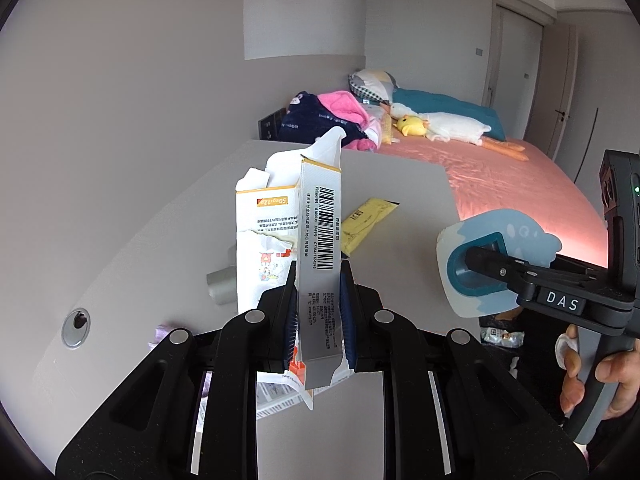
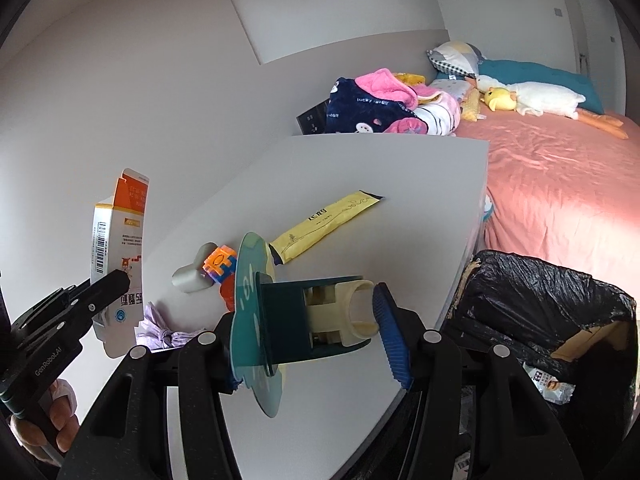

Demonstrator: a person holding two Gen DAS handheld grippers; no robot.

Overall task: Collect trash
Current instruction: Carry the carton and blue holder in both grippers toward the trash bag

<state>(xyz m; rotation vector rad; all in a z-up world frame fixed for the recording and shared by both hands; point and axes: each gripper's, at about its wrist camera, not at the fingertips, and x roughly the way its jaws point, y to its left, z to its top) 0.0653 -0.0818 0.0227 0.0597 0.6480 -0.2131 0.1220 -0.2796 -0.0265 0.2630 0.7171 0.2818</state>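
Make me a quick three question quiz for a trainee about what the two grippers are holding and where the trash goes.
1. True or false: the left gripper is shut on a torn white box.
2. Which item lies flat on the table? A) yellow packet B) blue cup C) spoon
3. Fill in: the right gripper holds a blue toy beside the black-lined ____.

Key: 1 true; 2 A; 3 bin.

Printed text on the carton (image 1: 320,236) is too small to be read. The purple wrapper (image 1: 162,334) is mostly hidden behind the left gripper (image 1: 319,316). The bin (image 2: 560,320) is cut off by the right wrist frame edge; its contents are largely obscured by the black liner.
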